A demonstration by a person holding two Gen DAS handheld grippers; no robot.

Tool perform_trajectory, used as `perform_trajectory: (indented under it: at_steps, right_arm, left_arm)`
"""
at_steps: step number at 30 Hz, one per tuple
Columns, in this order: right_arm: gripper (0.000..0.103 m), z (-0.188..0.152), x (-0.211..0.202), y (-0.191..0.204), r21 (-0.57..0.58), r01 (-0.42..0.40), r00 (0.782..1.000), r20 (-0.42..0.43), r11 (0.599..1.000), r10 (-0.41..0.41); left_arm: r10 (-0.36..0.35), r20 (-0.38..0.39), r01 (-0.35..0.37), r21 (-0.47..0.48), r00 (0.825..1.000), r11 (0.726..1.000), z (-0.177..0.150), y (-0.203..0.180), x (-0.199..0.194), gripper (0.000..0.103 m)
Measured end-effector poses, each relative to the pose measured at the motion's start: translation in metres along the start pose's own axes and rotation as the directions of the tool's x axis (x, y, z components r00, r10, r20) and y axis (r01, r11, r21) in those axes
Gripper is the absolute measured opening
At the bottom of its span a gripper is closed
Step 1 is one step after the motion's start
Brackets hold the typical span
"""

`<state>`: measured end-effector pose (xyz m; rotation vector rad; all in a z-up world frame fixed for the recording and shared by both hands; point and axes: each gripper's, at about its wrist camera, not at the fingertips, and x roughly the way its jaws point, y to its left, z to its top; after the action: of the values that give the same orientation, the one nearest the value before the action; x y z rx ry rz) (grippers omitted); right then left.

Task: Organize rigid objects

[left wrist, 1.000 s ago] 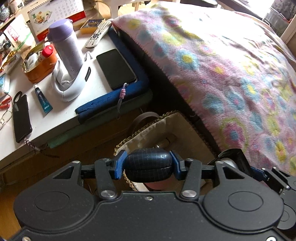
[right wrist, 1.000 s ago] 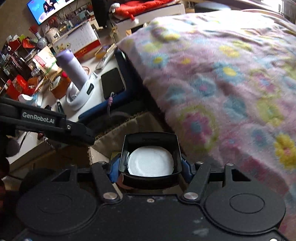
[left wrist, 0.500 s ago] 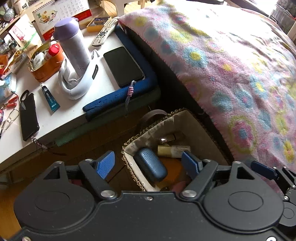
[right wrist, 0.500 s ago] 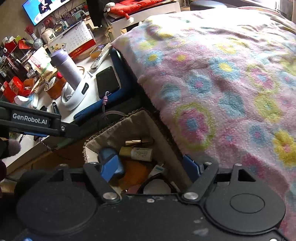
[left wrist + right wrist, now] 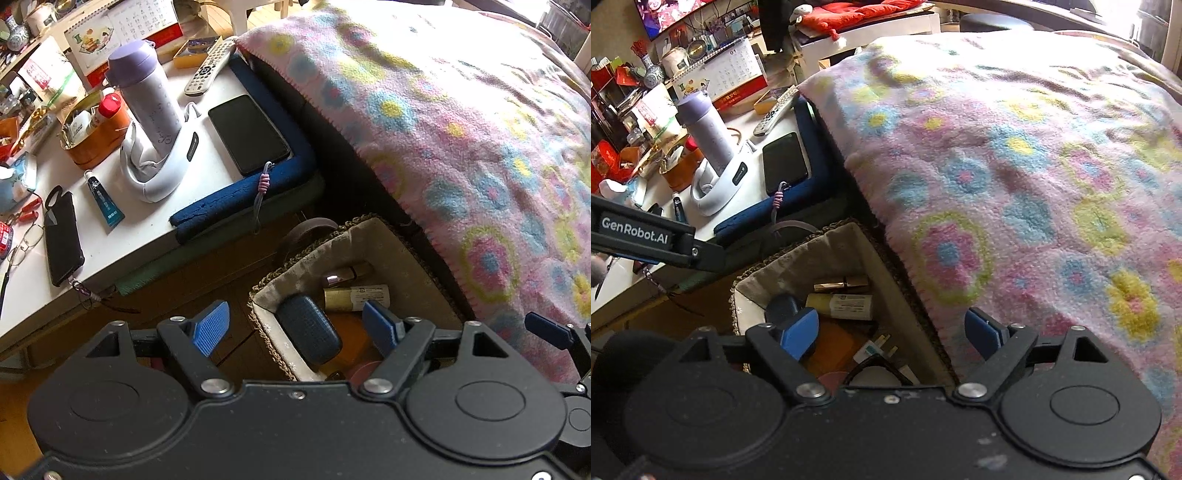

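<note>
**Both tools empty over the basket: back out clean**

On the surface at the left, a purple bottle (image 5: 147,92) stands in a white cradle back from the near edge, with a black phone (image 5: 248,133) lying against the blue padded strip along the right edge. None of that is my concern for now.

My left tool (image 5: 295,326) hangs with its jaws parted about halfway and nothing between them. Directly below, the dark blue glasses case (image 5: 308,328) lies inside the woven basket (image 5: 325,236), against its left wall, next to a yellowish tube (image 5: 356,295). The basket sits on the floor between the surface and the bed.

My right tool (image 5: 892,332) is opening and already wide, with nothing pressed by its pads. Under it I see a dark-rimmed round item (image 5: 873,373) near the basket's near edge; I cannot identify it.

I judge the drop done on both sides. To finish well, I would lift both tools straight up before moving sideways, so the pads clear the fabric lining and the blanket (image 5: 1015,166) hanging over the bed's edge just right of the basket.
</note>
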<state>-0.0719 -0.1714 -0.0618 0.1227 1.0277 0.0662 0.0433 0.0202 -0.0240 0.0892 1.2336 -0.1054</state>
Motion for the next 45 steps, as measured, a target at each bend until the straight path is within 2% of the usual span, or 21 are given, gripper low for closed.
perform_trajectory:
  at_steps: [22, 30, 45]
  right_arm:
    - [0.088, -0.001, 0.005, -0.004, 0.017, 0.022, 1.000, -0.018, 1.000, -0.022]
    - [0.088, 0.000, 0.007, -0.004, 0.018, 0.021, 1.000, -0.021, 1.000, -0.020]
    - [0.088, 0.002, 0.012, -0.004, 0.005, 0.045, 0.998, -0.037, 0.999, -0.045]
  left_arm:
    - [0.011, 0.000, -0.011, 0.017, 1.000, 1.000, -0.001, -0.002, 0.001, 0.075]
    - [0.039, -0.006, -0.039, 0.019, 0.999, 0.999, -0.001, -0.003, 0.003, 0.075]
    - [0.036, -0.007, -0.036, 0.023, 0.999, 0.999, -0.002, -0.002, 0.004, 0.076]
